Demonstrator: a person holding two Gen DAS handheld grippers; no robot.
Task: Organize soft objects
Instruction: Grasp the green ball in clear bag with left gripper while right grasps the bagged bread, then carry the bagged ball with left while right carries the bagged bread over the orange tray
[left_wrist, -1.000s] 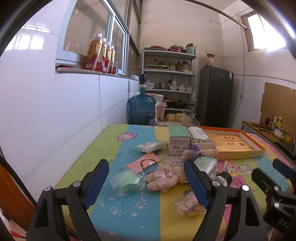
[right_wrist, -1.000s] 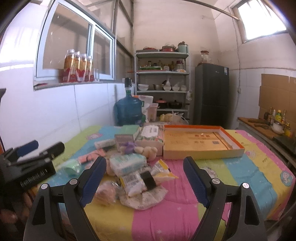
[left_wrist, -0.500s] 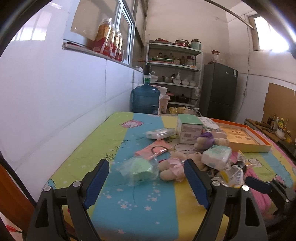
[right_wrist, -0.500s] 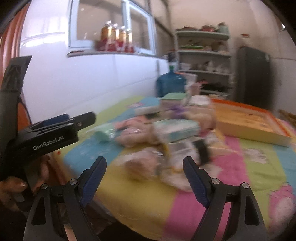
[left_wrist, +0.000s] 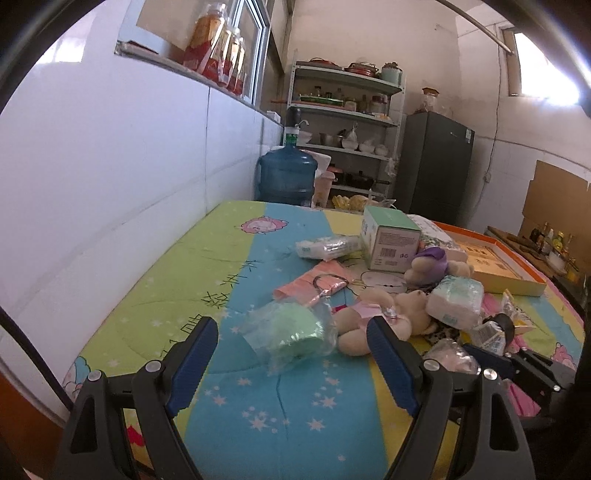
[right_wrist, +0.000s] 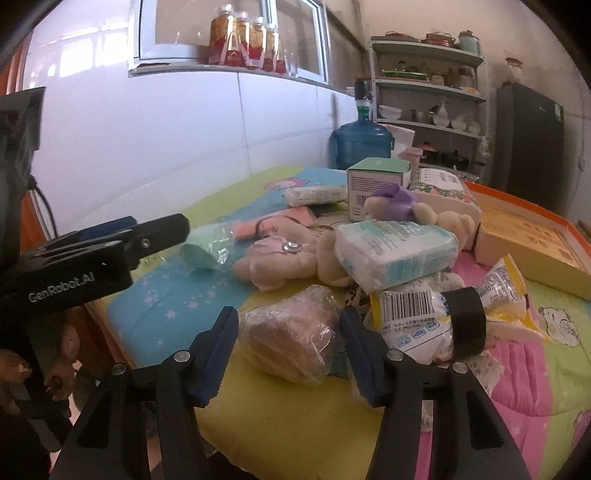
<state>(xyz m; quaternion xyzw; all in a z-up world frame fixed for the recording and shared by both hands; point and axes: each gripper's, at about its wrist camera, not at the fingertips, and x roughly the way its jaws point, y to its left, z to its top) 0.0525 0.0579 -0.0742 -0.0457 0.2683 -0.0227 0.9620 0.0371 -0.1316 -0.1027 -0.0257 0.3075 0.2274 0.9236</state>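
Take the blue water jug (left_wrist: 286, 173) as your landmark: it stands at the far end of the patterned tablecloth (left_wrist: 207, 266). To its right you see a metal shelf rack (left_wrist: 343, 110), then a dark fridge (left_wrist: 432, 166). Up left of it, bottles (left_wrist: 218, 48) line the windowsill.

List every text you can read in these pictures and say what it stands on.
"GenRobot.AI": on the left gripper, seen from the right wrist.
Green box label and barcode: too small.
Yellow packet print: blurred.
Black writing on the mat: unreadable.
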